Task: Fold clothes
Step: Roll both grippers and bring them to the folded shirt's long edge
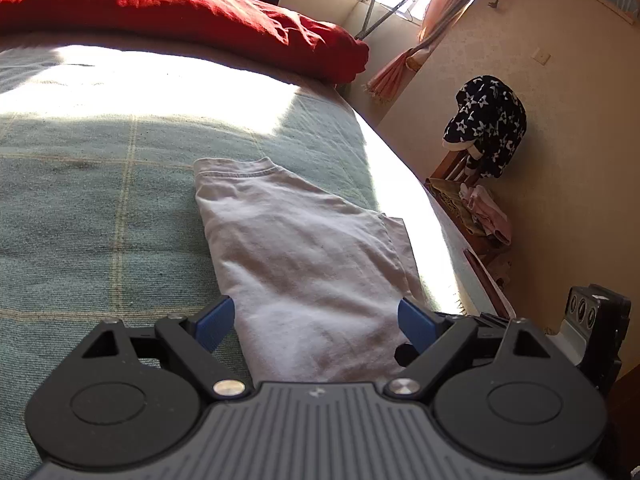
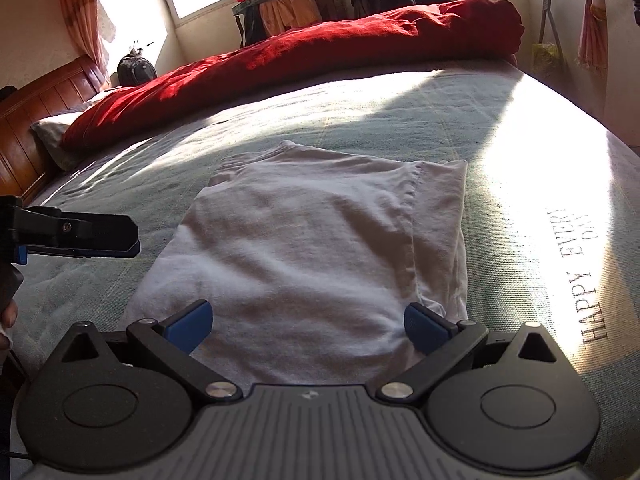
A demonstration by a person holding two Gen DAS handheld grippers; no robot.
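Observation:
A white T-shirt [image 1: 304,256] lies folded flat on the green checked bedspread [image 1: 80,208]. In the right wrist view the same white T-shirt [image 2: 312,248] fills the middle, a folded sleeve edge along its right side. My left gripper [image 1: 316,320] hovers over the shirt's near end, blue pads wide apart, nothing between them. My right gripper [image 2: 308,324] is also open above the shirt's near hem. The left gripper's finger [image 2: 100,236] shows side-on at the left edge of the right wrist view, beside the shirt.
A red duvet [image 2: 320,52] is heaped along the far side of the bed. The bed's right edge [image 1: 420,196] drops to a floor with a chair holding a star-patterned garment [image 1: 488,124]. A wooden headboard [image 2: 36,120] stands at the left. Bright sunlight crosses the bedspread.

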